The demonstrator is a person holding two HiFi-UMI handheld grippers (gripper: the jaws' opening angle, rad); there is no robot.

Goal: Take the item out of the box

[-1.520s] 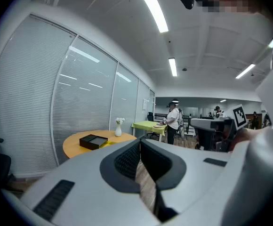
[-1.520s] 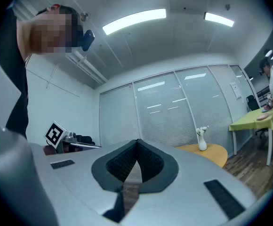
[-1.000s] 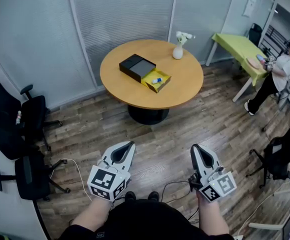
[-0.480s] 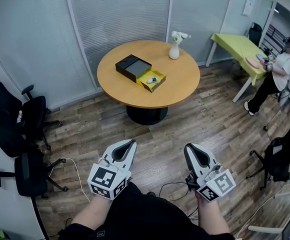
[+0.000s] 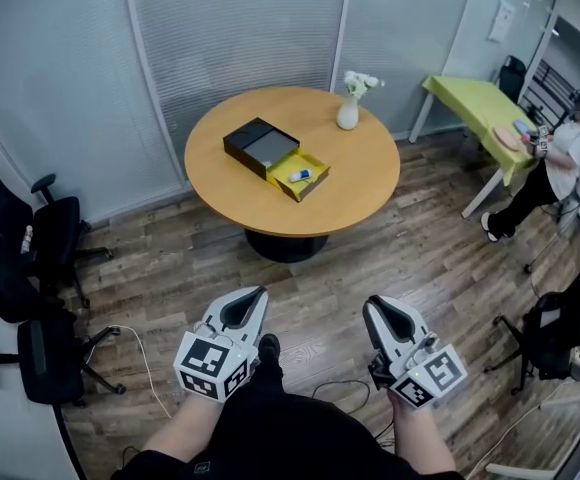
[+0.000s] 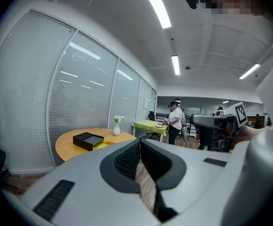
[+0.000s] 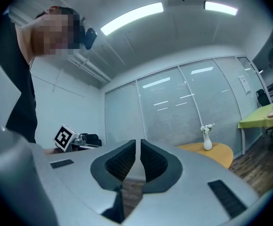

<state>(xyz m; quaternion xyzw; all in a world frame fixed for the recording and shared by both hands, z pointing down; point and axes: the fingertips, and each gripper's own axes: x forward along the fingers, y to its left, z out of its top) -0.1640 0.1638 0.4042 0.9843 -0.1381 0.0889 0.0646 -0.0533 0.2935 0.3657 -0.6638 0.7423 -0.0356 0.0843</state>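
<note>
A black box (image 5: 260,145) with its yellow tray (image 5: 298,175) slid out lies on the round wooden table (image 5: 360,183) across the room. A small blue-and-white item (image 5: 300,176) rests in the tray. The box (image 6: 87,141) also shows far off in the left gripper view. My left gripper (image 5: 250,307) and right gripper (image 5: 382,317) hang low near my body, well short of the table. Both are shut with nothing between their jaws.
A white vase with flowers (image 5: 349,108) stands at the table's far side. Black office chairs (image 5: 30,298) stand at the left and another chair (image 5: 560,318) at the right. A person (image 5: 550,168) stands by a green table (image 5: 480,108). Cables (image 5: 135,343) lie on the wooden floor.
The view has moved forward a little toward the round table. Both grippers stay low, side by side and shut.
</note>
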